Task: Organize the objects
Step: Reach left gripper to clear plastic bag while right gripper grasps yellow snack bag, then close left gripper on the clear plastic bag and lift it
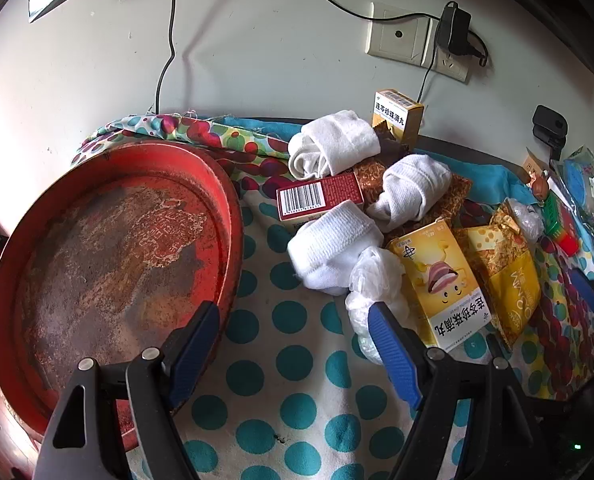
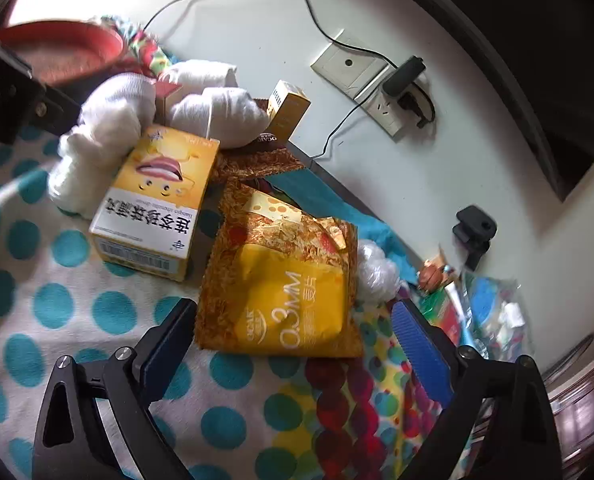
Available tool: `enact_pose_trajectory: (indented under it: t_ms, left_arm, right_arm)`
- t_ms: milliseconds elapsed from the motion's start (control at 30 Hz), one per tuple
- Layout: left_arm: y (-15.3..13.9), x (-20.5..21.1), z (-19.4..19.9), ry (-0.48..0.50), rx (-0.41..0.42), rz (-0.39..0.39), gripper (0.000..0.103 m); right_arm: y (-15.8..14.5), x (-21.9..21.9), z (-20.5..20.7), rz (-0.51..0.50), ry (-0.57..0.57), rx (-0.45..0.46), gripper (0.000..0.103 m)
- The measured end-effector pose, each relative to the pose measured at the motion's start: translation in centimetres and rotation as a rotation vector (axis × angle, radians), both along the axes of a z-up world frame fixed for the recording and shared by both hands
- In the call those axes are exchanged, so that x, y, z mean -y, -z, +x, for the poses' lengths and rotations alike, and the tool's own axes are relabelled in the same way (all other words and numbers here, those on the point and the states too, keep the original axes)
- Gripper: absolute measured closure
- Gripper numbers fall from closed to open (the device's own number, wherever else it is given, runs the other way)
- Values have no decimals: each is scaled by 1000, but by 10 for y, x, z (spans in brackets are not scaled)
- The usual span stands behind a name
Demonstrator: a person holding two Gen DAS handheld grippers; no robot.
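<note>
A worn red round tray [image 1: 109,264] lies at the left on a dotted cloth [image 1: 293,360]. My left gripper [image 1: 293,320] is open and empty, between the tray rim and a pile: rolled white socks [image 1: 329,252], a crumpled clear bag [image 1: 373,292], a red box [image 1: 321,196], a yellow medicine box [image 1: 437,280] and a yellow snack packet [image 1: 505,276]. My right gripper [image 2: 293,324] is open, its fingers either side of the near end of the snack packet [image 2: 289,280]. The yellow medicine box [image 2: 157,200] lies left of it.
A second small yellow box [image 1: 397,114] stands by the wall under a socket with a charger [image 1: 453,34]. Small packets and a green item [image 1: 557,224] lie at the right edge. A black clip [image 2: 475,228] sits by the wall. Cables run up the wall.
</note>
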State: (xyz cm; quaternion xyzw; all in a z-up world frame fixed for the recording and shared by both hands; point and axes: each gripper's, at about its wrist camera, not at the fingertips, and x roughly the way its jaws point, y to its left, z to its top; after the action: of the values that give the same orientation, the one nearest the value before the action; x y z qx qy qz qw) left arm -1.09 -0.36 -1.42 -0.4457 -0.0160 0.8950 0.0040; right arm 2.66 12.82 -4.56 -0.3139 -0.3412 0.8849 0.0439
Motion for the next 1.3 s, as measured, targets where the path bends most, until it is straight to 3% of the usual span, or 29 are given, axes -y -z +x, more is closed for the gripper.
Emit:
enact_pose_trajectory:
  t_ms: [100,167,233,300,367,433,600,733,967,1133,1300]
  left_arm:
    - [1,0,0,0,2,2,24]
    - [1,0,1,5,2,1,24]
    - [2,0,0,9,0,0,24]
    - [1,0,0,10,-2,-3,24]
    - [1,1,0,17,-6,-4,24]
    - [1,2,0,18,-8,1,24]
    - [2,1,1,24,-11,3,24]
    - [-1,-1,3,34,-28,9,24]
    - [-2,-9,6,65,-49,-14,24]
    - [-4,-10,8,120,-47,56,24]
    - [5,-9,3,114,4,141,24]
  right_arm:
    - [3,5,-6,62,-6,-40,10]
    - [4,7,-12,77,-4,-45,16]
    - [5,6,-20,63,-1,-11,37]
    - [9,3,-28,17,-2,37,50]
    - [10,-1,-33,-2,17,47,51]
    - [10,-6,-34,-41,18,63,69]
    - [5,-13,-33,-91,23,33,85]
    - [-9,-15,-16,-124,-9,-74,90]
    - [-19,-9,6,-53,-42,-251,93]
    - [-28,-21,4,-124,-34,-251,93]
    - [-30,-31,1,-183,-15,-234,93]
